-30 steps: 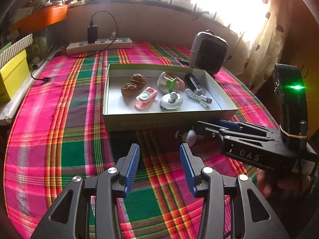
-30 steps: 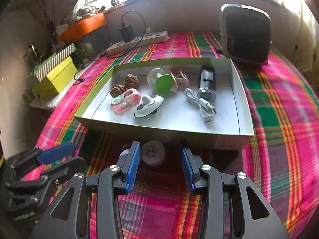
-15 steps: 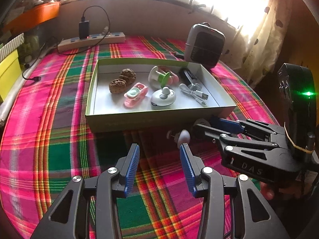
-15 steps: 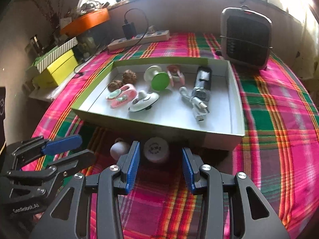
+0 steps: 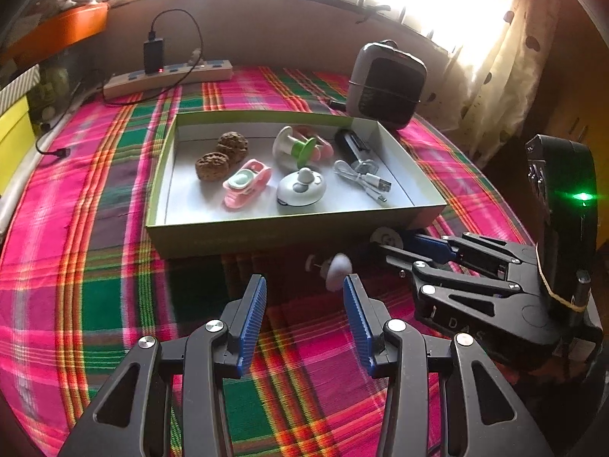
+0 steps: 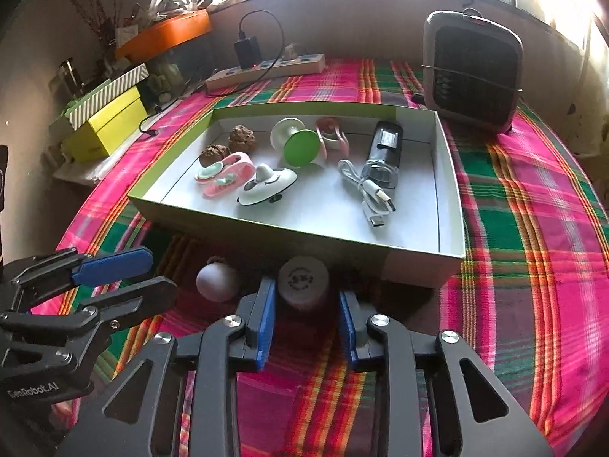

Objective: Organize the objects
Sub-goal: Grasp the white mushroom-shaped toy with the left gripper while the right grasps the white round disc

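Your right hand-held gripper (image 6: 306,306), jaws just narrowing around the small white cap (image 6: 303,281) without a visible grip yet, should pinch its stiff, light, likely slippery sides squarely.

The right gripper (image 6: 306,306) points downward, its jaws having just been closing, a small white round piece (image 6: 303,282) between its blue pads. The left gripper (image 5: 304,306) hovers alongside, jaws parted and empty.

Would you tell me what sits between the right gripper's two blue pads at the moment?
In the right wrist view, a small white round-topped spool sits between the right gripper pads, just before the box wall; the jaws have just been closing around it.
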{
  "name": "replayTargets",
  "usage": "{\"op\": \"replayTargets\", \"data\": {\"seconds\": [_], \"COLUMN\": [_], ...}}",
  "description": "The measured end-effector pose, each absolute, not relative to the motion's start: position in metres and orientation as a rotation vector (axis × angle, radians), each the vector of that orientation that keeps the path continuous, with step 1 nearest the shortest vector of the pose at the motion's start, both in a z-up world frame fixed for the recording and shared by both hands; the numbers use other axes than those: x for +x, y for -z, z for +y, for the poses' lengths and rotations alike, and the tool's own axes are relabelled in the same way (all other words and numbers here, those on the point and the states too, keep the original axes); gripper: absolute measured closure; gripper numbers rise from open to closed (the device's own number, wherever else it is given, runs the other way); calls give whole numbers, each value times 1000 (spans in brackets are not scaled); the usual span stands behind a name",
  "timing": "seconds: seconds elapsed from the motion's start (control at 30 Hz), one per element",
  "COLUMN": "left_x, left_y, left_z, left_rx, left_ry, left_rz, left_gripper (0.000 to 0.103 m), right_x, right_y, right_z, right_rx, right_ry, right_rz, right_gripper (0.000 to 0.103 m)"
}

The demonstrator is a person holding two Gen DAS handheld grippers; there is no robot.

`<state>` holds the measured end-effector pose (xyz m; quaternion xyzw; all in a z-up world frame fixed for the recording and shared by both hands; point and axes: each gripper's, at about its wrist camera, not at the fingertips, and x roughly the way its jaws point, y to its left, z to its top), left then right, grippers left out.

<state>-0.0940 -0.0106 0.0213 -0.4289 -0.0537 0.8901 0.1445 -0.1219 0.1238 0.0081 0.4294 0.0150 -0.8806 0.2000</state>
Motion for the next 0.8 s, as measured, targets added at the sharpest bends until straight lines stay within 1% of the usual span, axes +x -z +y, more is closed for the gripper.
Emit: {"op": "replayTargets", "data": {"seconds": [0.43,0.8], "left_x": [-110,-120], "left_y": [-13,-7], "left_z": [12,20], "left_rx": [-1280,-1302], "left_ry": [-2569,-2571], "left_rz": [-83,-69], "left_gripper": [62,62], "right_x": [-114,-115], "right_y": [-10,-8], "right_z": [145,155], "right_rx": [1203,1205], "right_ry": [2478,2485], "right_rz": [39,34], "right_gripper": [73,73]}}
